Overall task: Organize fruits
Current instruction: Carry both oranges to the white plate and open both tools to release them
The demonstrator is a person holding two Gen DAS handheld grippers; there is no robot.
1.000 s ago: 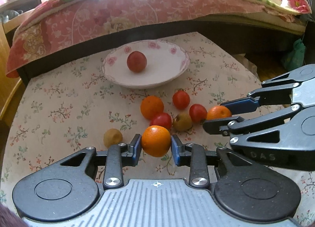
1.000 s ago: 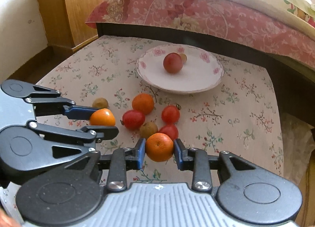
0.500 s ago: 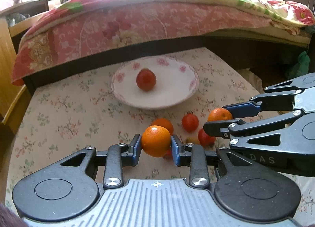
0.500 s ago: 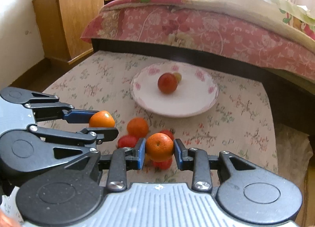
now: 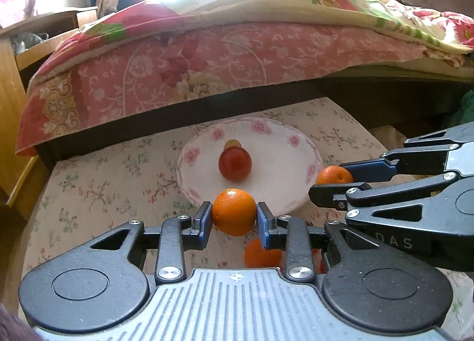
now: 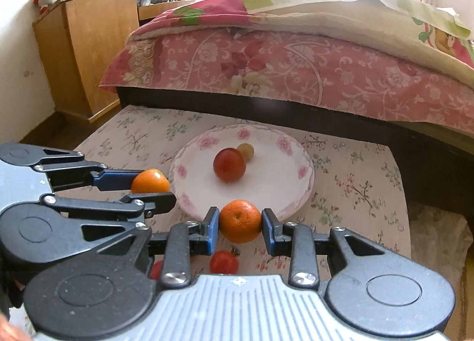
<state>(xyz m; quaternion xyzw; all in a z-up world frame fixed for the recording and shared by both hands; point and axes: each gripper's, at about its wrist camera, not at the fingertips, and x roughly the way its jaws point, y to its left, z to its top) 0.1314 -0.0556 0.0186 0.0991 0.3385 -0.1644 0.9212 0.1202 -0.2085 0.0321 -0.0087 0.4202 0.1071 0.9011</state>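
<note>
**A:** Both grippers were clamped on fruit: left gripper [image 5: 234,220] on one orange [image 5: 234,211], right gripper [image 6: 240,229] on the other orange [image 6: 240,220], both short of the plate [image 6: 297,203].

**B:** I'd have cleared the rim, lowered, then let go gently, away from the red fruit [image 6: 229,164], so nothing rolled.

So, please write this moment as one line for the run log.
left gripper: shut on orange | right gripper: shut on orange | both near plate rim | plate: two fruits

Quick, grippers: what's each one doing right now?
Left gripper: closed on an orange, near the plate.
Right gripper: closed on another orange.
</note>
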